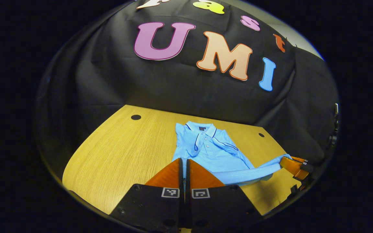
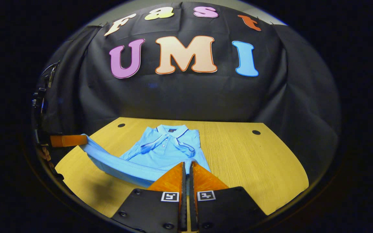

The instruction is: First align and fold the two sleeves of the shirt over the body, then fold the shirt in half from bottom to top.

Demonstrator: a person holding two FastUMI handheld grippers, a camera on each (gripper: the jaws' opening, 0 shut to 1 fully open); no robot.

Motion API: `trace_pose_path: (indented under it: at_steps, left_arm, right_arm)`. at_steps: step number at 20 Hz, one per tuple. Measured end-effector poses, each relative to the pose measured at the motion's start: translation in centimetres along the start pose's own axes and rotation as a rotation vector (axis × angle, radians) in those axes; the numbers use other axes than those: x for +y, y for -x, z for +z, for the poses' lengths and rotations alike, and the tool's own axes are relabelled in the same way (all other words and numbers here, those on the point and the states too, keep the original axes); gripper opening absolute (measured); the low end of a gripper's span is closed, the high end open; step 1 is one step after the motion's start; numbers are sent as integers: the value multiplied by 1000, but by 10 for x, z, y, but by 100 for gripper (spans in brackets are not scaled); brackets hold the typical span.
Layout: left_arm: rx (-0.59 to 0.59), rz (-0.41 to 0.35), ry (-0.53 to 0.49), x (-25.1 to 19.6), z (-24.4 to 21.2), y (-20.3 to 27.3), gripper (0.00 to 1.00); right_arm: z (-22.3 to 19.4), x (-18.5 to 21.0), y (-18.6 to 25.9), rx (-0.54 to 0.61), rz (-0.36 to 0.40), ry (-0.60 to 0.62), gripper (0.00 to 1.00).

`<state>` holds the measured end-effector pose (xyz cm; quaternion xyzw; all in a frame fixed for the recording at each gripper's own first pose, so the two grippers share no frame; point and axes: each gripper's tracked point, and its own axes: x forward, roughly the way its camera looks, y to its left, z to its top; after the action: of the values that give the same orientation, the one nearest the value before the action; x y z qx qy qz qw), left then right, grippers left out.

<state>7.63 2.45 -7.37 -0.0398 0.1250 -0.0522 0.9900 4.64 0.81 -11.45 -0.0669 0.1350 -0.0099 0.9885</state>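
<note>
A light blue polo shirt lies collar-far on the wooden table, both sleeves folded onto its chest. Its bottom hem is lifted off the table and stretched as a band between the two grippers. In the left gripper view my left gripper is shut on one hem corner, and the right gripper pinches the other corner at the far right. In the right gripper view the shirt lies ahead, my right gripper is shut on the hem, and the left gripper holds the hem's other end at the left.
The table has small dark holes near its back corners. Black cloth walls close in the back and sides. A hand shows behind the left gripper at the table's left edge.
</note>
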Motion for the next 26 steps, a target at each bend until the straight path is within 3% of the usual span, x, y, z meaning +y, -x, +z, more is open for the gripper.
trace_pose_path:
  at_steps: [6,13,18,21,22,23,24,26]
  left_arm:
    - [-25,47,45,-10,42,-80,0]
    - [-34,94,8,1,84,-185,0]
    - [8,151,2,23,72,-253,0]
    - [22,204,-8,38,58,-272,0]
    - [34,223,-4,43,54,-273,5]
    - [56,221,17,42,47,-270,16]
    - [59,233,32,44,43,-263,44]
    - [64,241,47,47,41,-247,99]
  right_arm:
    - [43,-16,-102,-7,32,-64,2]
    - [65,-24,-218,24,72,-51,2]
    - [60,-28,-293,42,68,-84,2]
    - [37,-21,-308,121,108,-189,3]
    - [28,-22,-307,144,115,-204,12]
    - [22,-23,-307,153,120,-202,20]
    - [22,-24,-300,152,131,-196,50]
    - [18,-28,-285,149,133,-177,84]
